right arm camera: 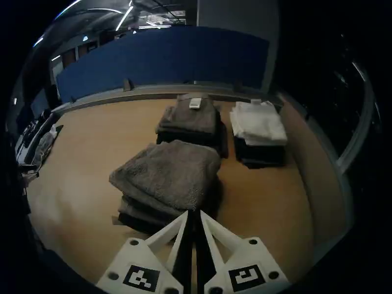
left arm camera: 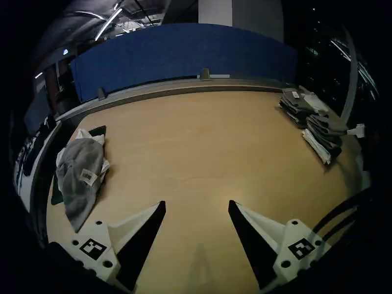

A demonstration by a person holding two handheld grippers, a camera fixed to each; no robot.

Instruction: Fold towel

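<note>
In the left gripper view my left gripper stands open over bare wooden table, nothing between its fingers. A loose heap of grey and white towels lies at the table's left edge. In the right gripper view my right gripper is shut, its fingertips just at the near edge of a stack of folded grey towels; whether they touch it I cannot tell. Nothing shows between the fingers.
Behind that stack sit a second folded grey pile and a white-topped pile. The same folded piles lie at the right of the left gripper view. A blue partition runs along the table's far edge.
</note>
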